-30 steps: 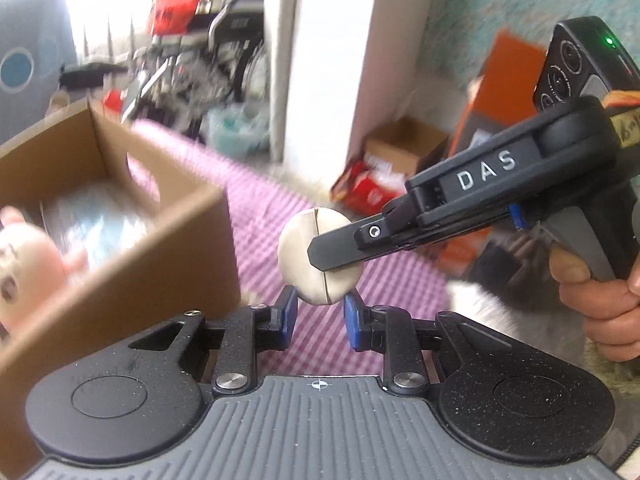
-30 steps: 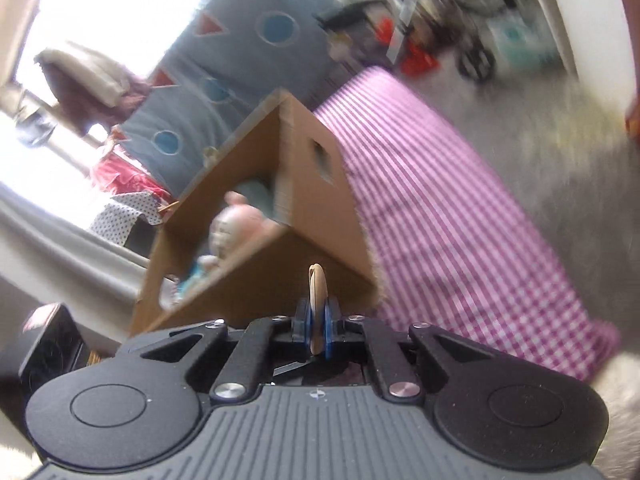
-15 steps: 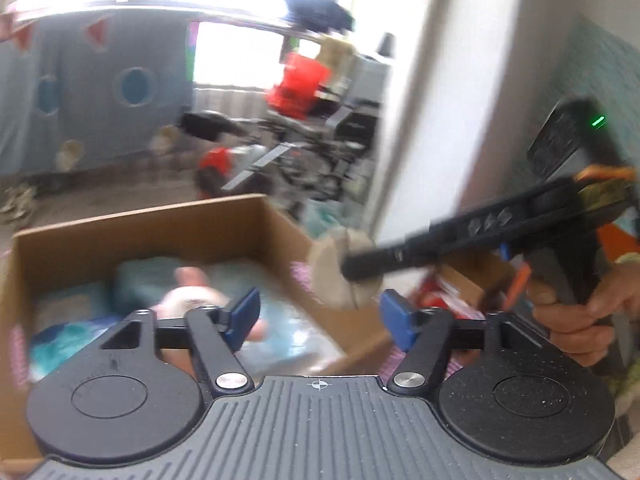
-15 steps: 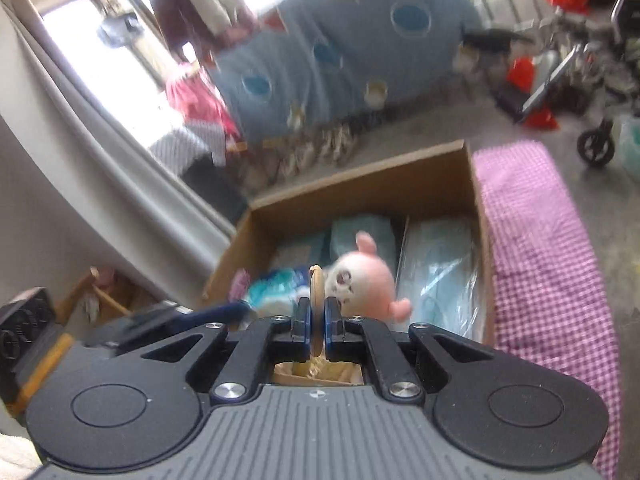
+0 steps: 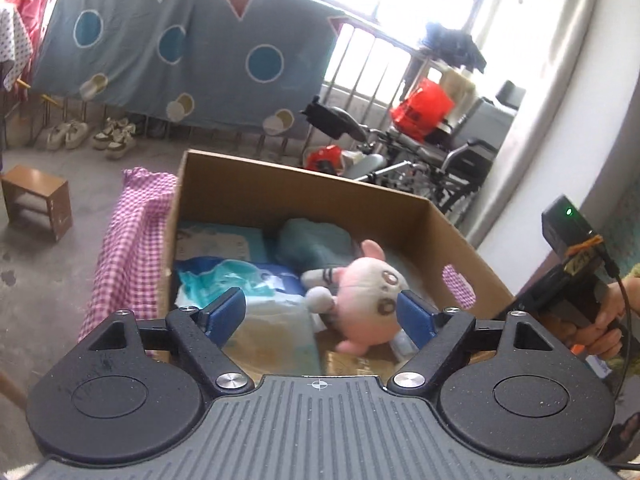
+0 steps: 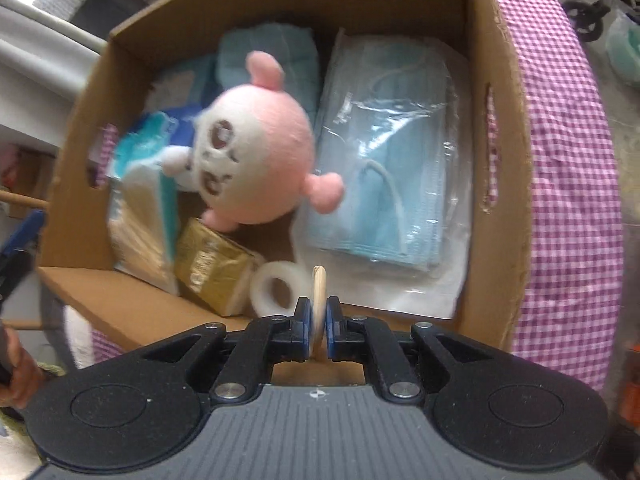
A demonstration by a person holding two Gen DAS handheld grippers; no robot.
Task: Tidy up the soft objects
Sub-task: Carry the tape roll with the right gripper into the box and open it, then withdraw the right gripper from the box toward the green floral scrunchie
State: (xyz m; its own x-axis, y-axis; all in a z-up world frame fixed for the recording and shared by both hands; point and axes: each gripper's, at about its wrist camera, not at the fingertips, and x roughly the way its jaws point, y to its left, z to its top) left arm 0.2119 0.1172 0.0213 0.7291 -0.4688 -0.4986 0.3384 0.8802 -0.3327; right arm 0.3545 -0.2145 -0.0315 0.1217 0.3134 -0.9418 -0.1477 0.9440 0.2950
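Inside cardboard box [image 6: 496, 80], pink plush [image 6: 260, 156], face masks [image 6: 392, 168]

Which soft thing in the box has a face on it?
The round pink and white plush toy in the brown cardboard box. It has eyes and ears; the clear pack of blue face masks beside it is flat and plain.

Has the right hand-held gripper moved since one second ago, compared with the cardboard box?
Yes. Earlier it faced the box's outer corner; now the right hand-held gripper, shut on the beige disc, points down into the cardboard box.
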